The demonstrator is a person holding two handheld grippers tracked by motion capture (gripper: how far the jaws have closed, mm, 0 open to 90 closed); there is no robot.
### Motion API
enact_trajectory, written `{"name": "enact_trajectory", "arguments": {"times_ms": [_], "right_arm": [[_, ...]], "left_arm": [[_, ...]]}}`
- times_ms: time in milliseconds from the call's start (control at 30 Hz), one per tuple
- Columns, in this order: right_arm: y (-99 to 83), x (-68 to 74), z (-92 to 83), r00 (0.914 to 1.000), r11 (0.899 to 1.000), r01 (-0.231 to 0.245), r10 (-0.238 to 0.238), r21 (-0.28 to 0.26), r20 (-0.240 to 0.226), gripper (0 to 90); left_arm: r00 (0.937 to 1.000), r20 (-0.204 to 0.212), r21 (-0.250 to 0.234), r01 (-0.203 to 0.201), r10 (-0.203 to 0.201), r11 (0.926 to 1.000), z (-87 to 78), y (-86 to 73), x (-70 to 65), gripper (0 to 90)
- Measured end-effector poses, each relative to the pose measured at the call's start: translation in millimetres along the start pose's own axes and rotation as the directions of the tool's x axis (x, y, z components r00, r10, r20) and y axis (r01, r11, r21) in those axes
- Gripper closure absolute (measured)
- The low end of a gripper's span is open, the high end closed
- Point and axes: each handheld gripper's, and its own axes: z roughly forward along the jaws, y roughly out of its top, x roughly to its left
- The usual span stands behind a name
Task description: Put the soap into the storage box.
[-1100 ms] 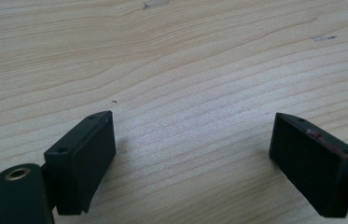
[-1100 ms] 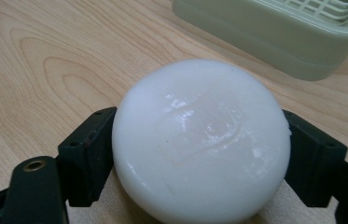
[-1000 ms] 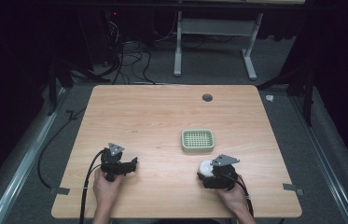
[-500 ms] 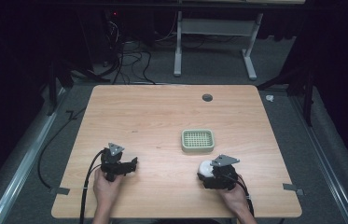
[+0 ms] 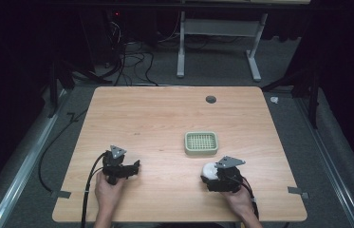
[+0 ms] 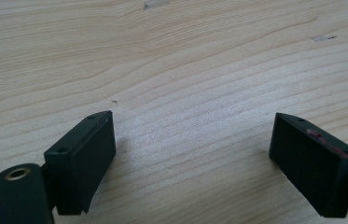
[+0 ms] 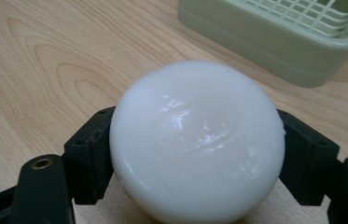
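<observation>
A round white bar of soap (image 7: 197,142) sits between the two black jaws of my right gripper (image 7: 195,154), which press on its sides. From above, the soap (image 5: 209,169) shows at the gripper's (image 5: 211,175) front, near the table's front right. A pale green soap dish (image 5: 201,142) with a grid insert lies just beyond it, and its wall (image 7: 274,44) is close ahead in the right gripper view. My left gripper (image 5: 135,167) rests at the front left, its jaws wide apart over bare wood (image 6: 190,140) with nothing between them.
The wooden table (image 5: 155,118) has a dark round grommet hole (image 5: 210,99) near its back edge. Cables trail from both grippers toward the front edge. Bits of tape mark the table's front corners (image 5: 298,192).
</observation>
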Motion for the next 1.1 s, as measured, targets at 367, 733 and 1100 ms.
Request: {"name": "enact_trajectory", "arguments": {"times_ms": [367, 733, 1100], "right_arm": [[6.8, -2.3, -9.3, 1.0, 1.0, 0.006, -0.006, -0.02, 0.001, 24.4], [12.5, -7.8, -17.4, 0.9999, 0.999, 0.011, -0.011, -0.037, 0.001, 24.4], [19.0, -15.3, -24.3, 1.0, 0.998, 0.0, 0.0, -0.055, 0.008, 24.4]], "left_arm": [[1.0, 0.0, 0.0, 0.0, 0.0, 1.0, 0.0, 0.0, 0.0, 14.9], [1.0, 0.0, 0.0, -0.001, 0.001, 1.0, 0.0, 0.0, 0.0, 14.9], [1.0, 0.0, 0.0, 0.0, 0.0, 1.0, 0.0, 0.0, 0.0, 14.9]]}}
